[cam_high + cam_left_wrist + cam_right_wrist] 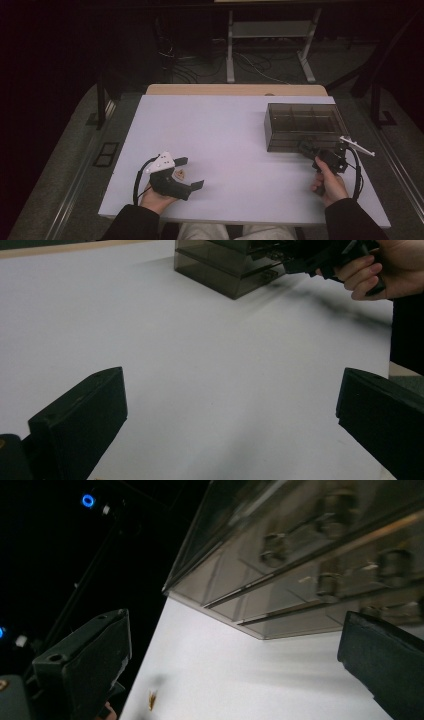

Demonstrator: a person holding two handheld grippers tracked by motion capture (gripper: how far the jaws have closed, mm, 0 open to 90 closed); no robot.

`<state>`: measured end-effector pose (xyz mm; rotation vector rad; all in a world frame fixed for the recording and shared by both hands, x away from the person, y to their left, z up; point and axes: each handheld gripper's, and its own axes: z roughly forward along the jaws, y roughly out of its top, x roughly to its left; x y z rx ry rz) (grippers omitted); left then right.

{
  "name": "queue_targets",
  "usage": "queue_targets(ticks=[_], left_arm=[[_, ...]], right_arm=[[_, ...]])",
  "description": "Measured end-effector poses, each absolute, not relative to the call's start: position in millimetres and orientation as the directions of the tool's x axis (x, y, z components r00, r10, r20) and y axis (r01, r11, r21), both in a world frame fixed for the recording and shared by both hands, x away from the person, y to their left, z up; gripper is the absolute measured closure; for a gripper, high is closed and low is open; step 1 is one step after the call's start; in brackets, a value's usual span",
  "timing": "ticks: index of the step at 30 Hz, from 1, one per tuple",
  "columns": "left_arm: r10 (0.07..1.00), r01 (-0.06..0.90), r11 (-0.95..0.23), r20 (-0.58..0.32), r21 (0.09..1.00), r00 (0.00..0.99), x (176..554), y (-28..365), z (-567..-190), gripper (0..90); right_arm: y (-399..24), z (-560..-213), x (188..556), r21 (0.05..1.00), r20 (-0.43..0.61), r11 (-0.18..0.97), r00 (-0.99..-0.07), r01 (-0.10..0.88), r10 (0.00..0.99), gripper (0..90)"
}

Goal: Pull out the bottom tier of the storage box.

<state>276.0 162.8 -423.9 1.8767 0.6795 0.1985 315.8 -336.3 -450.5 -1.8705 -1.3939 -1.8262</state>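
A smoky translucent box (302, 127) with several compartments stands at the back right of the white table (225, 140). My right gripper (322, 148) is held just in front of the box's near wall with its jaws wide apart. In the right gripper view the box (310, 555) looms close and tilted beyond the open right gripper (230, 665), and nothing lies between the jaws. My left gripper (191, 173) rests low over the front left of the table, open and empty. In the left gripper view, the left gripper (230, 415) frames bare tabletop, with the box (225, 270) and the other hand (380, 270) farther off.
A wooden strip (235, 90) edges the table's far side. Behind it on the dark floor stand a metal frame (270, 30) and loose cables (250, 65). A small brownish speck (151, 699) lies on the table near its edge.
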Motion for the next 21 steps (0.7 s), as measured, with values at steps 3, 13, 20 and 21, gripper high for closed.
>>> queue_targets(ticks=[3, 13, 20, 21], left_arm=[[0.541, 0.361, -0.259, -0.175, 0.896, 0.823, 276.1, 162.8, -424.0, 0.0], [0.54, 0.36, -0.259, -0.175, 0.896, 0.823, 275.8, 162.9, -423.8, 0.0], [0.539, 0.36, -0.258, -0.176, 0.896, 0.824, 275.7, 162.7, -423.9, 0.0], [0.539, 0.361, -0.259, -0.176, 0.896, 0.824, 275.7, 162.6, -423.9, 0.0]], right_arm=[[-337.6, -451.1, 316.2, 0.463, 0.855, -0.559, -0.18, 0.688, 0.487, 0.3], [-339.7, -458.9, 310.1, 0.345, 0.911, -0.685, -0.054, 0.642, 0.409, 17.8], [-343.0, -462.5, 309.3, 0.334, 0.89, -0.684, 0.022, 0.648, 0.455, 23.3], [-343.0, -462.5, 309.3, 0.334, 0.89, -0.684, 0.022, 0.648, 0.455, 23.3]])
